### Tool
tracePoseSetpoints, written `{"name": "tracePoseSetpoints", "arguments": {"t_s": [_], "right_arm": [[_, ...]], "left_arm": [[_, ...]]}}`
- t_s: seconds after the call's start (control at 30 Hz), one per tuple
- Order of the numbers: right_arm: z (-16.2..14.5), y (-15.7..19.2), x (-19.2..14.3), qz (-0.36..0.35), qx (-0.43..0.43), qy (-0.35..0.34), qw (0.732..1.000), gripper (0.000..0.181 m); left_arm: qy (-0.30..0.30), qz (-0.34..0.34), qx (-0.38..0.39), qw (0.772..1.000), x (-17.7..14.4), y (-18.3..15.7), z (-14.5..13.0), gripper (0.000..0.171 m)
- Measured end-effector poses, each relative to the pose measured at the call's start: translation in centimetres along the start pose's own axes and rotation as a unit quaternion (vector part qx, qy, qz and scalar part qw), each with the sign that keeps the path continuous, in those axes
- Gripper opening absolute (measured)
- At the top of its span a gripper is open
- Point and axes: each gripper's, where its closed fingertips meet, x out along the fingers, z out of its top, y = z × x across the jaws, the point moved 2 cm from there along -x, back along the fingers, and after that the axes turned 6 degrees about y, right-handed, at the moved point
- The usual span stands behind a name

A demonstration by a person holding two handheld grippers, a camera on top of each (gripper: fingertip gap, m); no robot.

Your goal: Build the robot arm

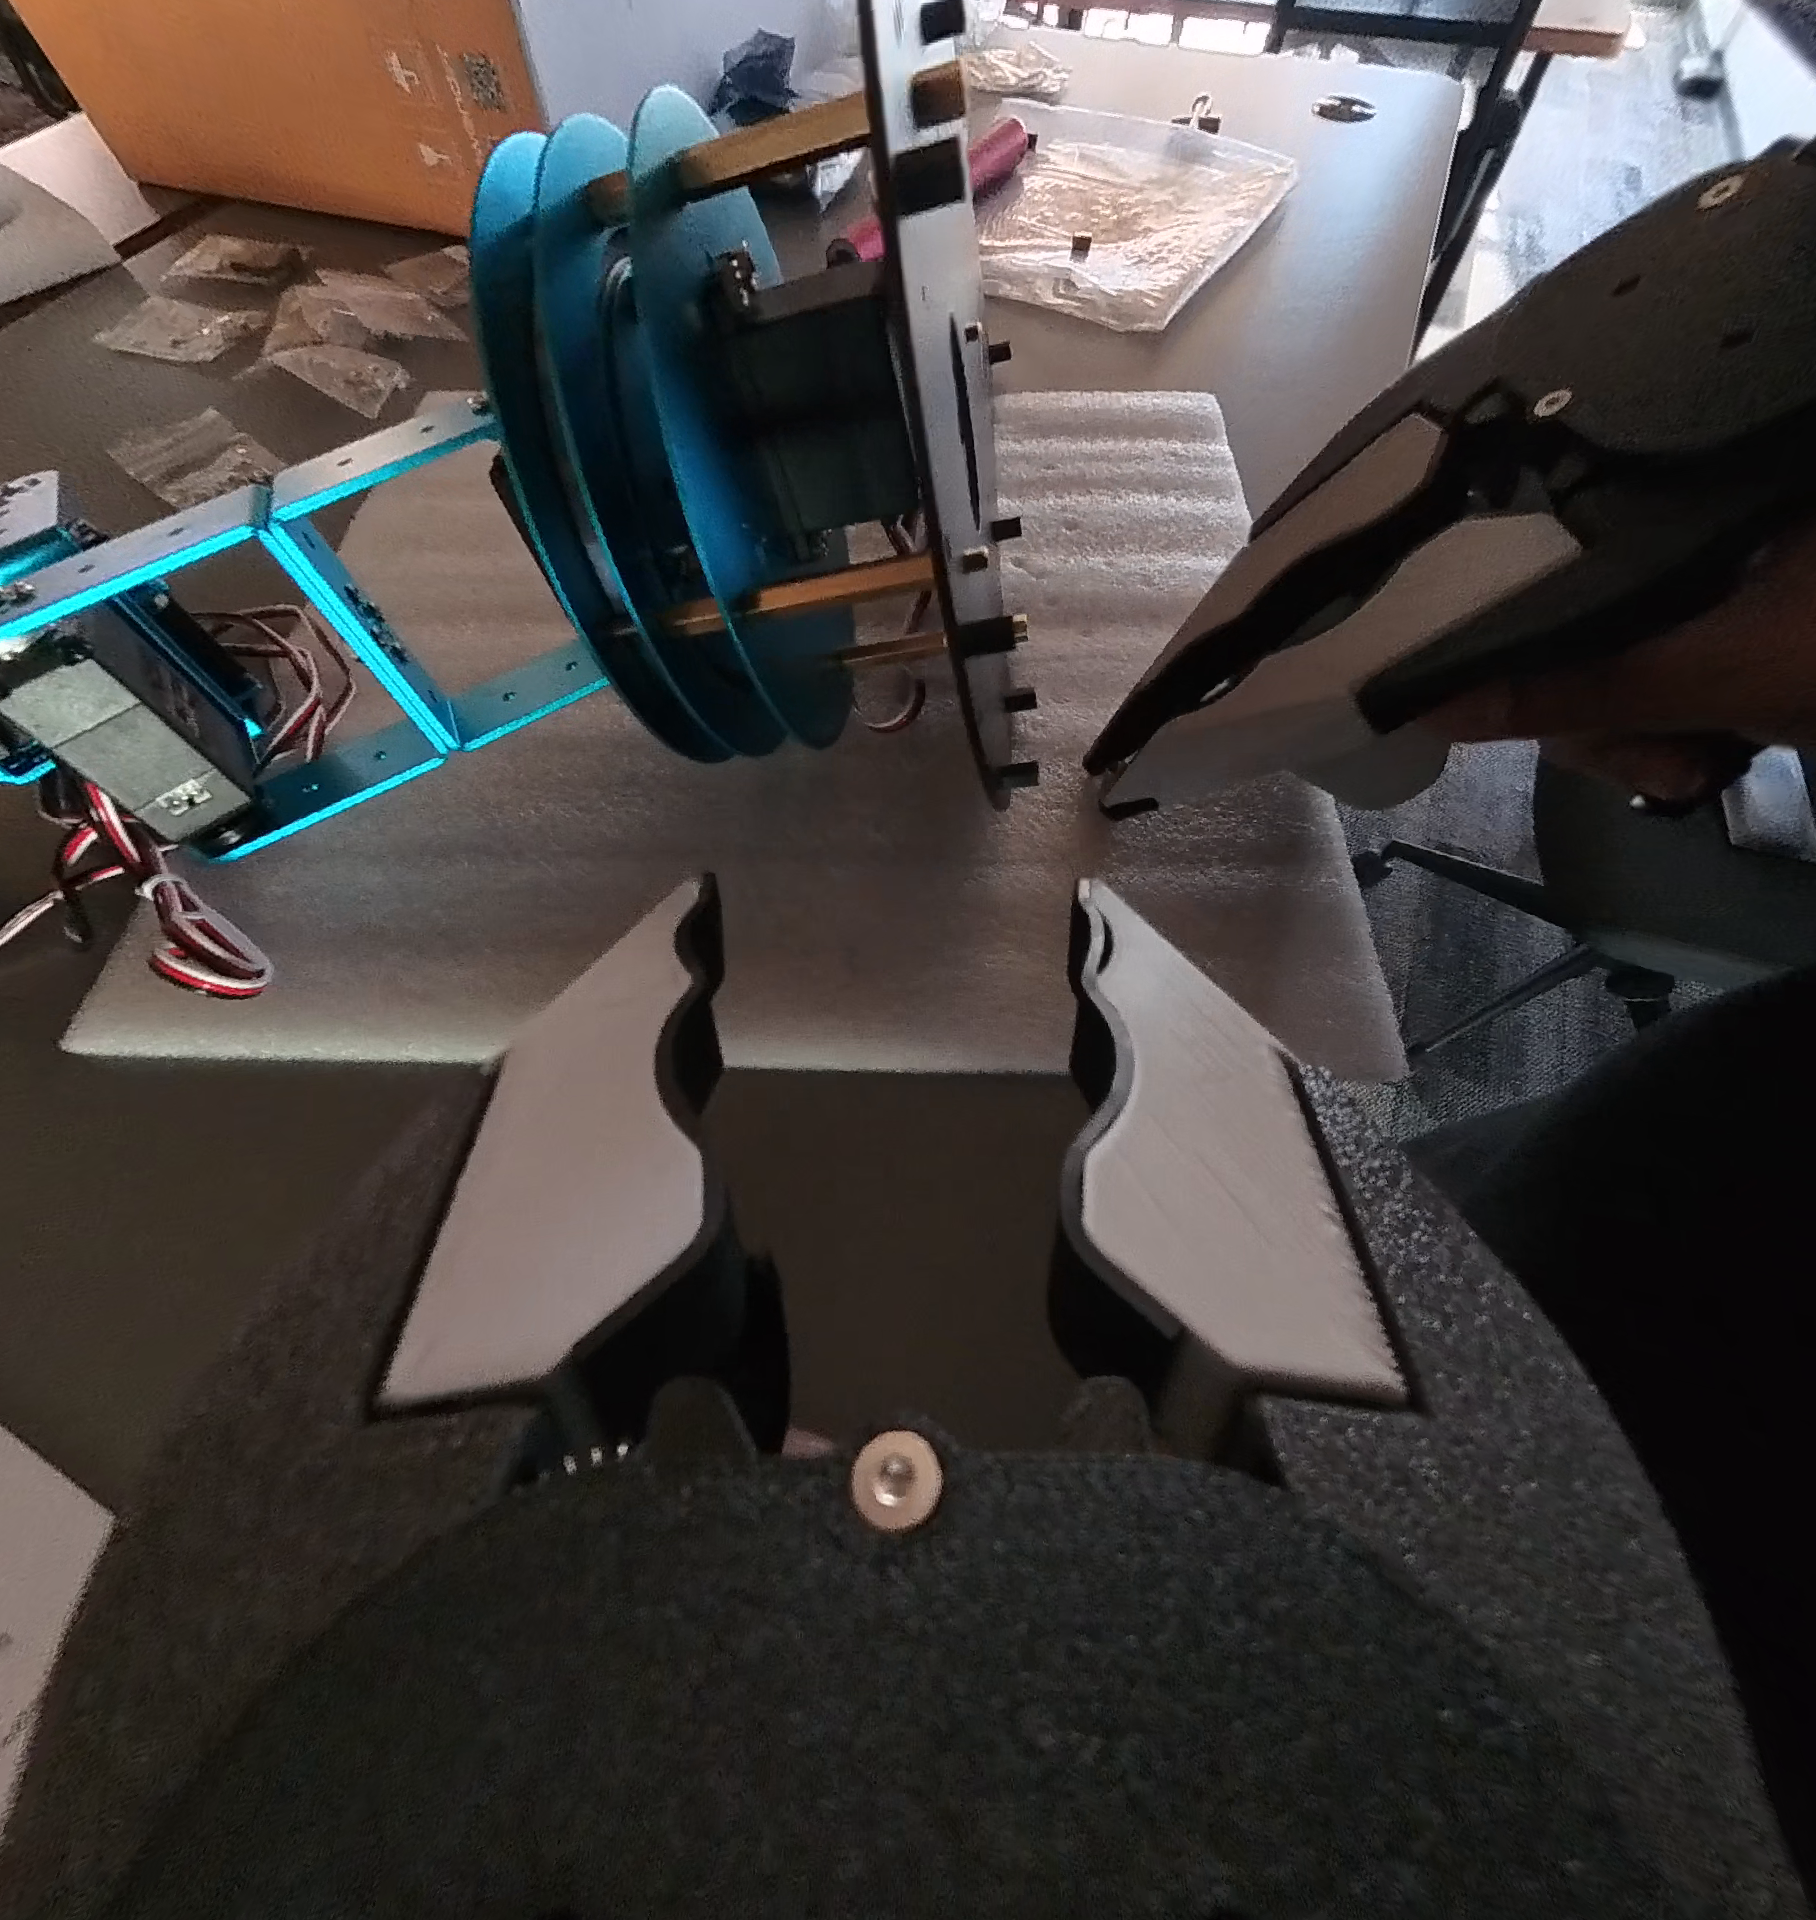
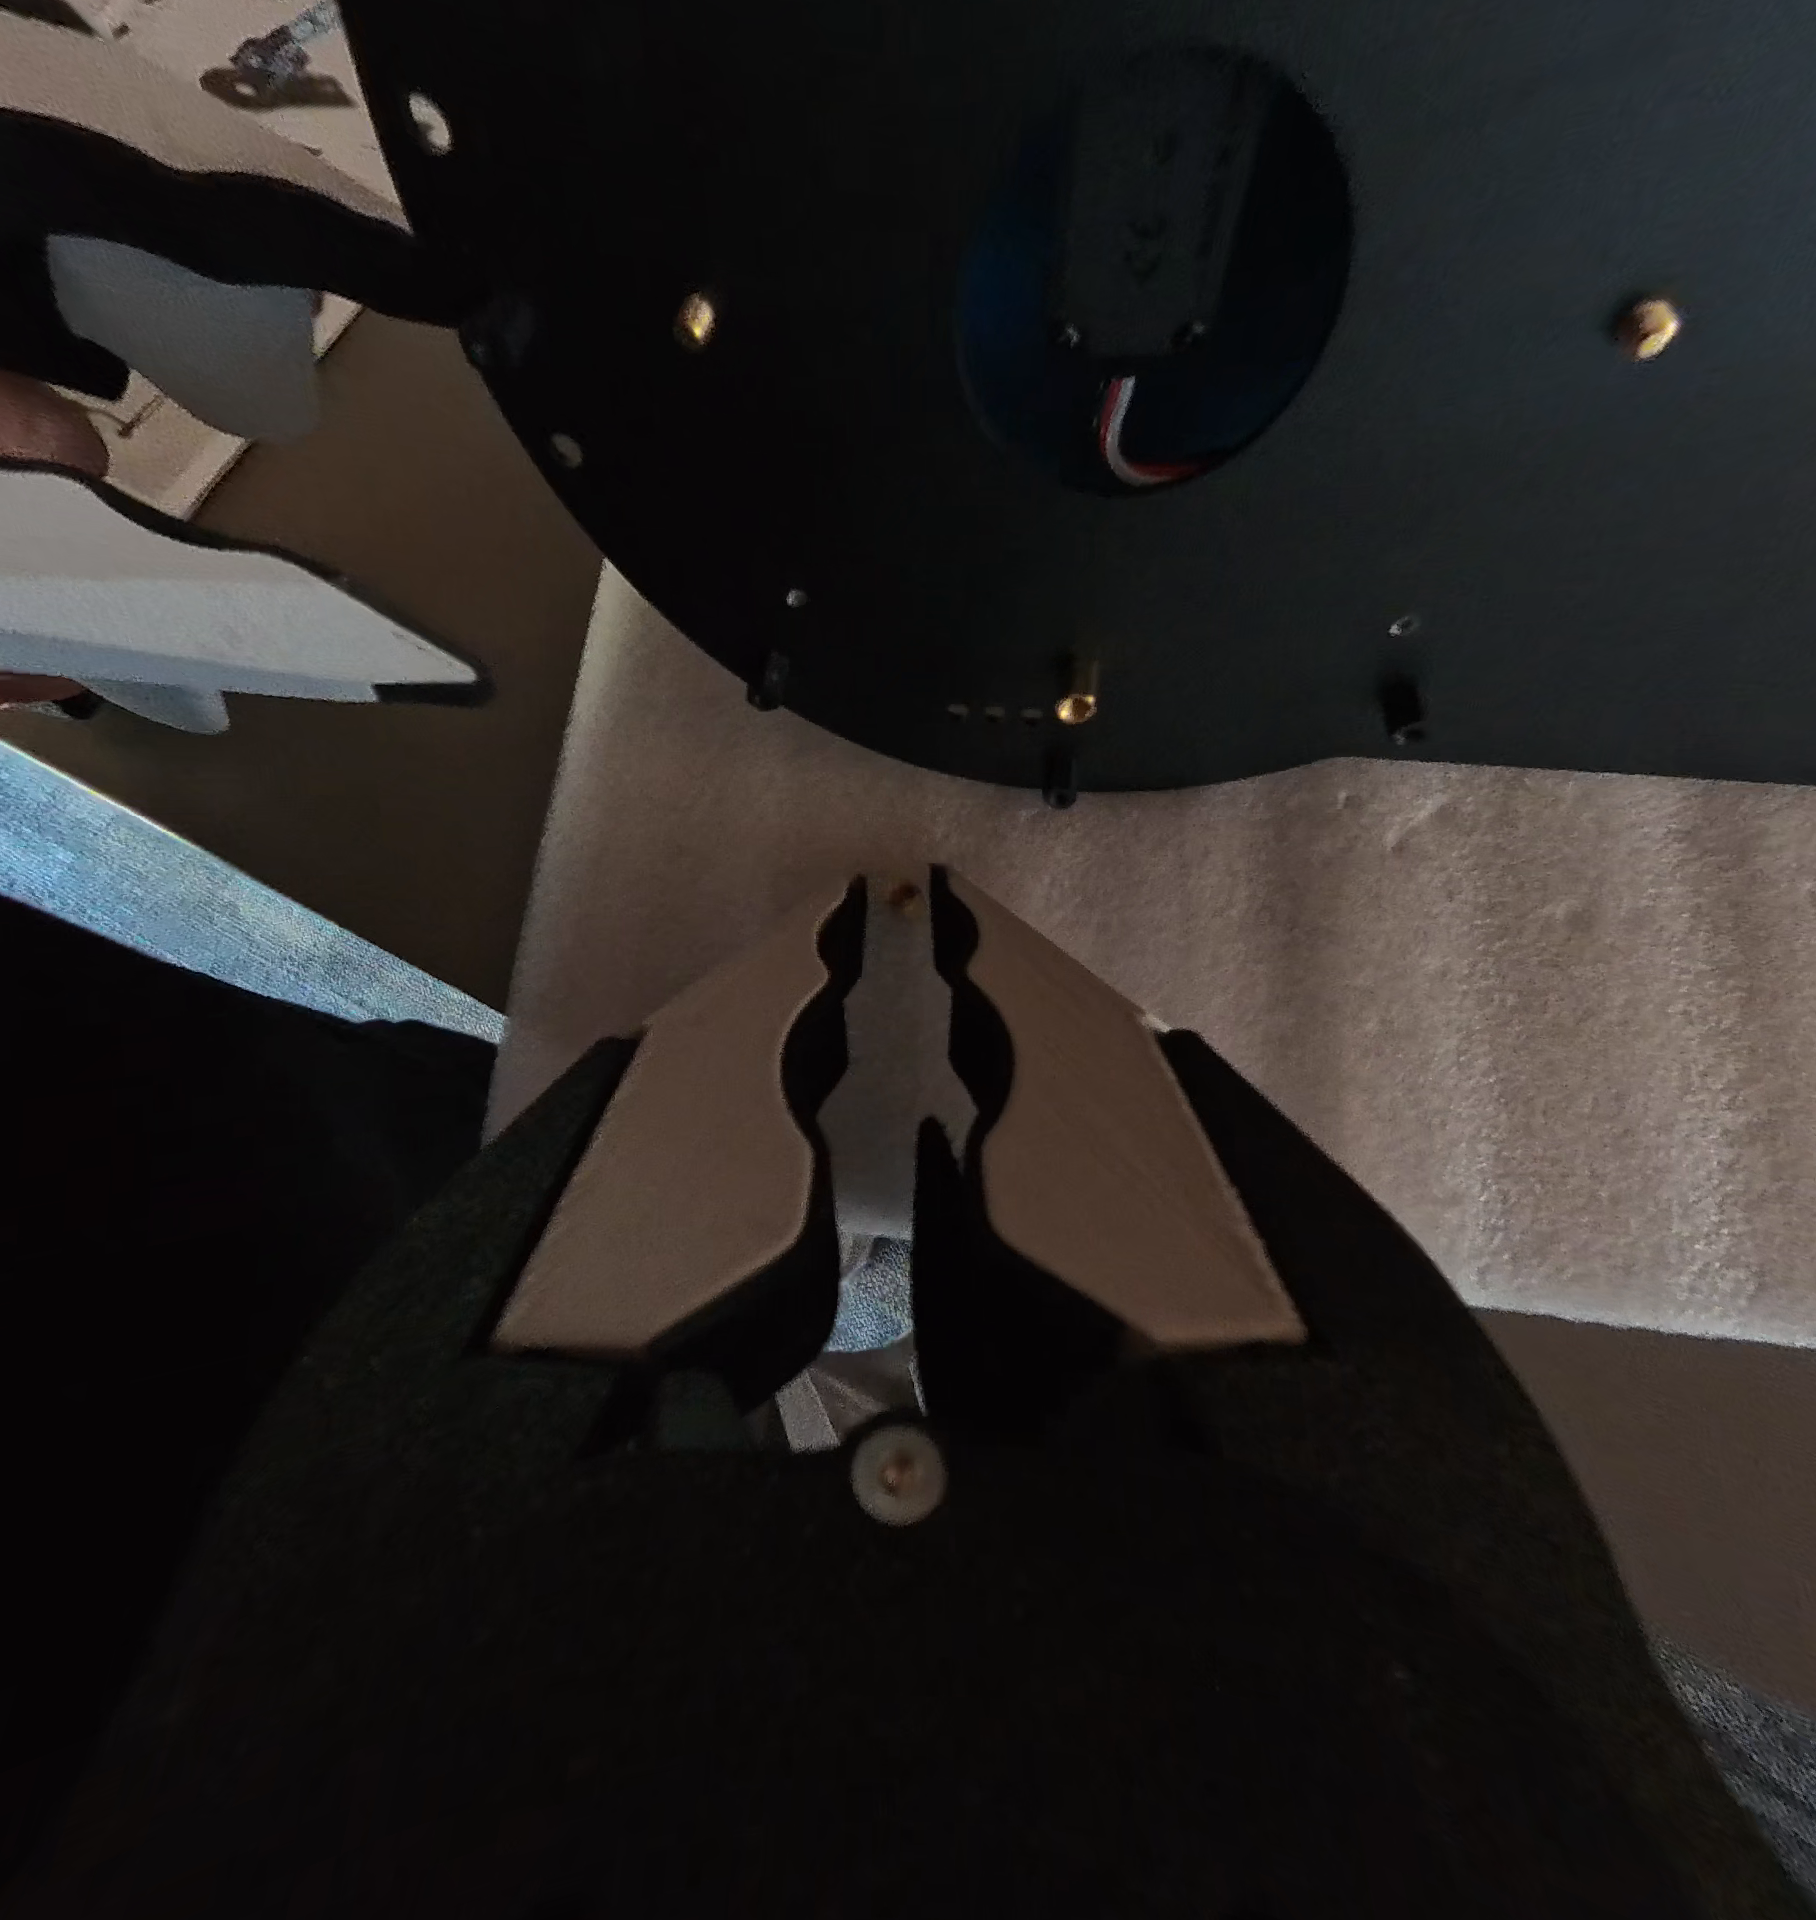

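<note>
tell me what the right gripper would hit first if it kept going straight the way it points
Probably the white foam sheet under its tips, then the lower rim of the black round plate just beyond. The right gripper is nearly closed on a tiny brass part. Depth is hard to judge here.

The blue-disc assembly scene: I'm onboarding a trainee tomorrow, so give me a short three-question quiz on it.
1. True or false: the left gripper is shut on a wire.
2. The right gripper closes its tips on: A) a small brass piece, B) a blue disc, C) a plastic bag?
3. Fill in: the black round plate stands on edge on a sheet of white ____.
Key: 1 false, it is open and empty; 2 A; 3 foam.
</note>
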Motion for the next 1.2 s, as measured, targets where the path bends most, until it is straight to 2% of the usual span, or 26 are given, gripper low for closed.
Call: {"name": "tracePoseSetpoints", "arguments": {"t_s": [0.3, 0.43, 0.53, 0.63, 0.67, 0.73, 0.8, 0.93, 1.1, 1.2], "right_arm": [[0.0, 0.0, -0.1, -0.023, -0.043, 0.062, 0.997, 0.006], [0.3, 0.0, -0.3, -0.039, -0.059, 0.067, 0.995, 0.006], [2.7, 0.8, -1.9, -0.042, -0.068, 0.004, 0.997, 0.005], [6.4, 2.1, -4.2, -0.028, -0.070, -0.124, 0.989, 0.005], [7.2, 2.5, -4.7, -0.013, -0.065, -0.162, 0.985, 0.005], [8.2, 3.0, -5.0, 0.011, -0.048, -0.214, 0.976, 0.005], [7.8, 2.3, -3.9, -0.013, -0.041, -0.206, 0.978, 0.005], [7.7, 2.6, -3.6, -0.015, -0.048, -0.232, 0.971, 0.005], [7.5, 2.4, -3.2, -0.038, -0.044, -0.236, 0.970, 0.005], [7.8, 2.2, -3.5, -0.050, -0.039, -0.253, 0.965, 0.005]], "left_arm": [[0.005, 0.013, -0.006, 1.000, -0.6, 0.0, -0.1, 0.065], [0.006, 0.012, -0.007, 1.000, -0.7, 0.2, -0.2, 0.065], [-0.002, -0.006, -0.010, 1.000, -0.6, 0.1, 0.5, 0.064], [-0.032, -0.047, -0.028, 0.998, -0.9, 0.4, 2.3, 0.067], [-0.040, -0.066, -0.035, 0.996, -1.0, 0.6, 2.8, 0.071], [-0.038, -0.105, -0.043, 0.993, -0.8, 0.9, 3.4, 0.093], [-0.040, -0.125, -0.038, 0.991, -0.4, 1.3, 4.1, 0.103], [-0.043, -0.162, -0.023, 0.986, 0.1, 1.1, 5.4, 0.104], [-0.039, -0.169, -0.027, 0.985, 0.2, 1.9, 5.5, 0.094], [-0.041, -0.171, -0.040, 0.984, -0.2, 2.2, 5.7, 0.094]]}}
